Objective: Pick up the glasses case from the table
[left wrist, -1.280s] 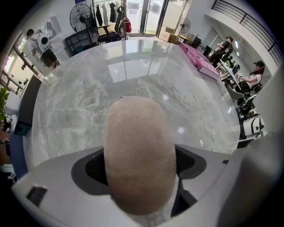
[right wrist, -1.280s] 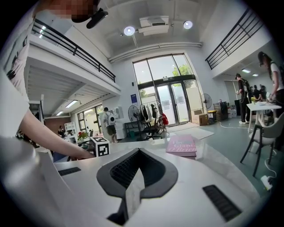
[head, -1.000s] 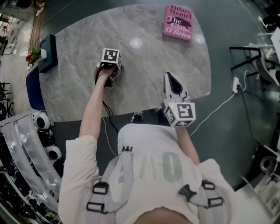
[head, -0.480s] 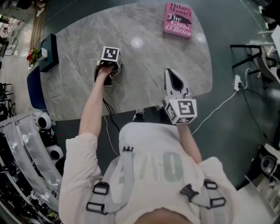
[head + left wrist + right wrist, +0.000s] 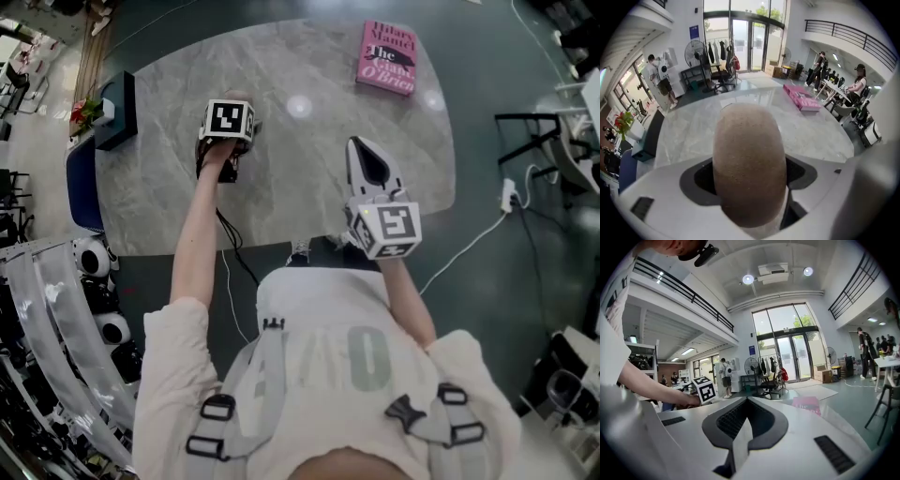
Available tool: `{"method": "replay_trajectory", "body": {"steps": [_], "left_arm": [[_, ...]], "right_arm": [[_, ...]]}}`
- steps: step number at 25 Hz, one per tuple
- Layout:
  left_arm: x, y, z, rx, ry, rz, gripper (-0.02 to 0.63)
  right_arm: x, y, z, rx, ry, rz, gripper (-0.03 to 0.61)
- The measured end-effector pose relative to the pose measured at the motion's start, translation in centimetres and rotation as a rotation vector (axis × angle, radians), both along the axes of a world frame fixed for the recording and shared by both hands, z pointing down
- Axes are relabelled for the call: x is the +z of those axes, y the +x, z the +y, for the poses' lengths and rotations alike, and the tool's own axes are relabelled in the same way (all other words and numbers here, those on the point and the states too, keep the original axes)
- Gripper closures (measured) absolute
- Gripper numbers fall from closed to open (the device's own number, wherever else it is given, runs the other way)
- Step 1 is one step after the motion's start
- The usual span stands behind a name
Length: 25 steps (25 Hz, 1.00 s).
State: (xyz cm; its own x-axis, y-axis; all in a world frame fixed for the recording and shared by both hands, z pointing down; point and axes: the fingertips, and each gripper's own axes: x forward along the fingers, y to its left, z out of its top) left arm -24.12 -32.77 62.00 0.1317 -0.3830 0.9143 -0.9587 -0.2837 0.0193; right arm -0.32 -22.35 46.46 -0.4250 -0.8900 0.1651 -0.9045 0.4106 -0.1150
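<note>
In the left gripper view a brown, rounded glasses case fills the middle, and my left gripper is shut on it, one jaw on each side. The grey marble table lies beyond it; whether the case touches the table I cannot tell. From the head view the left gripper is over the table's left part, and its marker cube hides the case. My right gripper hovers over the table's near right part. Its jaws are shut with nothing between them.
A pink book lies at the table's far right, also visible as the pink book. A black box sits on the table's left edge. A white cable runs across the floor at right. People stand farther back in the hall.
My left gripper has shifted a little to the left and farther from me, still shut on the case. The right gripper has hardly moved.
</note>
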Motion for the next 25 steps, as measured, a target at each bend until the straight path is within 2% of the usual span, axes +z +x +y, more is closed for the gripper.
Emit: {"method": "replay_trajectory", "body": {"steps": [8, 15, 20, 25], "left_arm": [[-12.4, -2.2, -2.7, -0.064, 0.459, 0.003, 0.225], [-23.2, -3.0, 1.2, -0.158, 0.849, 0.002, 0.225], [-26.7, -1.4, 6.0, -0.164, 1.033, 0.007, 0.225], [-26.2, 0.1, 9.7, -0.168, 1.122, -0.021, 0.225]], "right_arm": [[-4.0, -3.5, -1.8, -0.103, 0.099, 0.034, 0.577], [-7.1, -6.0, -2.6, -0.188, 0.188, 0.024, 0.577], [-8.5, -7.0, -2.4, -0.224, 0.221, 0.009, 0.577], [-9.0, -7.8, -2.5, -0.241, 0.237, -0.009, 0.577]]}}
